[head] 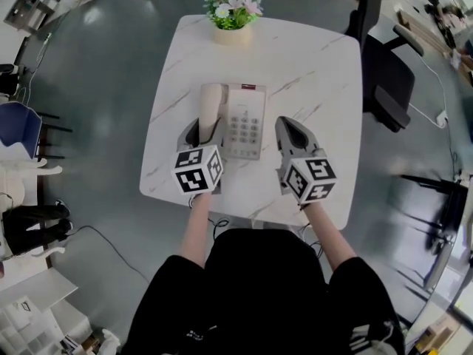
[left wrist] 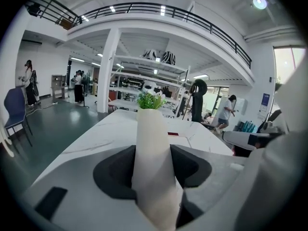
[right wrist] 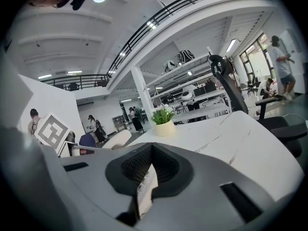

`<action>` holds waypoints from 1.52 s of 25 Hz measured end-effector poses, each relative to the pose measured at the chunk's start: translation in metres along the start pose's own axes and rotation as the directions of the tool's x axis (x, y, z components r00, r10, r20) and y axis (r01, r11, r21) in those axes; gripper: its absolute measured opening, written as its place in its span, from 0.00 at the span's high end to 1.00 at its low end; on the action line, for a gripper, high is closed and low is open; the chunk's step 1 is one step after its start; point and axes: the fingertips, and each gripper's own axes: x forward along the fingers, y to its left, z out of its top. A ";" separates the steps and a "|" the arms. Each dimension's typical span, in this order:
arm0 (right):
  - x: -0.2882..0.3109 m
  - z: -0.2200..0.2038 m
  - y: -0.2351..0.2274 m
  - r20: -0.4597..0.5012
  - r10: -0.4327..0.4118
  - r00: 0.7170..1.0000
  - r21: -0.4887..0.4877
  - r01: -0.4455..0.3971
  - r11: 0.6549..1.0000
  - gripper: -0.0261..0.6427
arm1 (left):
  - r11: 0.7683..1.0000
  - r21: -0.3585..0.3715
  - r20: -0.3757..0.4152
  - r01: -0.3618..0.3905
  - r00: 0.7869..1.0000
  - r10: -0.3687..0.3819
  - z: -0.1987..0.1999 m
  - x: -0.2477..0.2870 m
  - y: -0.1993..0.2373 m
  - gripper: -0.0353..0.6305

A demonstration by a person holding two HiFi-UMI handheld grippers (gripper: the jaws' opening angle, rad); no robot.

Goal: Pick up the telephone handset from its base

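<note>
My left gripper [head: 202, 129] has its jaws spread wide and pressed on both sides of the telephone handset [head: 212, 102], near the end closest to me. The cream bar runs away between the pads toward 12 o'clock. The handset lies along the left side of the telephone base [head: 246, 117], and I cannot tell whether it is clear of the cradle yet. I hold it by one end, so I judge the main risk is the long free end sagging or swinging and the smooth plastic pivoting between my pads. More tilt in my wrist would make that worse. If the far end snags on the cradle, the light base could be dragged or tipped along with it. I see no cord, but if one joins the two, a quick pull could tug the base toward the table edge at 6 o'clock. My right gripper [head: 288, 128] sits at 3 o'clock, just beside the base on its other side, its jaws closed together on nothing. It could steady the base, or knock it if it drifts toward 9 o'clock. Further out, a flower pot [head: 233, 21] stands at 12 o'clock at the far edge of the white table [head: 318, 72], well apart from the phone. A black office chair [head: 388, 76] stands off the table at 2 o'clock and a blue chair [head: 18, 128] at 9 o'clock. Nothing stands over the handset to block the way up.
</note>
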 end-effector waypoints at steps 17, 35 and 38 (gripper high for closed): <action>-0.031 0.049 0.023 0.047 0.066 0.997 -0.094 -0.061 0.994 0.97 | 0.996 -0.026 0.146 0.081 0.986 -0.077 0.045 -0.072 -0.022 0.64; -0.064 0.094 0.028 0.175 0.100 0.980 -0.099 -0.084 0.992 0.97 | 0.993 -0.047 0.303 0.109 0.949 -0.090 0.085 -0.141 -0.024 0.64; -0.068 0.101 0.028 0.194 0.108 0.975 -0.104 -0.089 0.991 0.97 | 0.992 -0.050 0.326 0.115 0.941 -0.093 0.088 -0.150 -0.024 0.64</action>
